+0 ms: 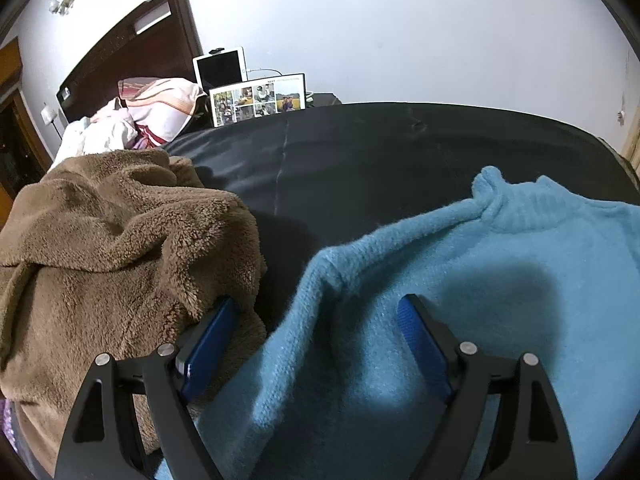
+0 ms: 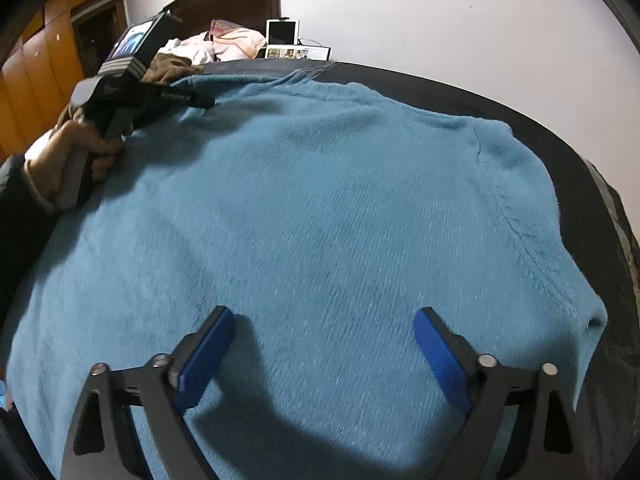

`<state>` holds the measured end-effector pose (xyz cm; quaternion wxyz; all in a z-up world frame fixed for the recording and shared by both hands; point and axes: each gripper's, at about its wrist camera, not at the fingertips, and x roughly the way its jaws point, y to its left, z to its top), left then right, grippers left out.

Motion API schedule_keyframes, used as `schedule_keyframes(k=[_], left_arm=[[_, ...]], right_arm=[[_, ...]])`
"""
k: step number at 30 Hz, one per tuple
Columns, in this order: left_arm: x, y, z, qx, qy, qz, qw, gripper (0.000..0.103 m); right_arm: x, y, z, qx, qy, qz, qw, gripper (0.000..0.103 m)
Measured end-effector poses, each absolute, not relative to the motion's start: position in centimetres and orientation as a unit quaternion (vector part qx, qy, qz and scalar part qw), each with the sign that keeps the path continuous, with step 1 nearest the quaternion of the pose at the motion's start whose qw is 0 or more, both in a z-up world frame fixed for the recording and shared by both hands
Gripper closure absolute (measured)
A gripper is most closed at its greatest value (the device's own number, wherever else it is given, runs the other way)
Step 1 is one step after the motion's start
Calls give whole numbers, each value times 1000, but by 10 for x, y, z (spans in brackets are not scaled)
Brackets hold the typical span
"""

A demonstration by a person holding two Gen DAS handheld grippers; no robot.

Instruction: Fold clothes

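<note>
Right wrist: gripper's [image 2: 132,96] lettering blurred, unreadable.

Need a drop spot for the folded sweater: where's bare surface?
Free: black surface beyond the blue sweater, up to the photo frame; a narrow dark gap between sweater and brown fleece. Crowded: left side, fleece and bedding.

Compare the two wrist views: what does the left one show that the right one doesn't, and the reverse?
Only the left wrist view shows the open left gripper from behind and the sweater's sleeve beside the close-up brown fleece garment. Only the right wrist view shows the open right gripper, the hand holding the left gripper, and the orange wardrobe. Both show the blue sweater lying on the dark cover, plus the headboard, tablet and photo frame.
</note>
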<state>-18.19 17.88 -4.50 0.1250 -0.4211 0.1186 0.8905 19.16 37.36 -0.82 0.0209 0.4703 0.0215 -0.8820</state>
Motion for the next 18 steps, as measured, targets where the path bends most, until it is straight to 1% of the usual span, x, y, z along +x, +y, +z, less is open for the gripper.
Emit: schedule_keyframes(k=[2, 3, 7, 10, 15, 18], left_arm=[[-182, 177, -44, -427, 115, 888, 129, 17], [-182, 176, -43, -430, 113, 886, 131, 17], [-165, 160, -31, -449, 89, 874, 164, 17], [-137, 142, -15, -442, 95, 872, 188, 16], [-104, 109, -3, -446, 92, 868, 199, 15], [-90, 88, -7, -450, 91, 868, 188, 15]], right_arm=[[194, 375, -9, 472, 24, -881, 20, 2], [193, 376, -9, 475, 23, -879, 20, 1], [189, 375, -13, 474, 25, -880, 19, 1], [191, 375, -14, 473, 24, -880, 18, 1], [195, 372, -15, 471, 22, -882, 15, 1], [195, 371, -16, 470, 22, -882, 14, 1]])
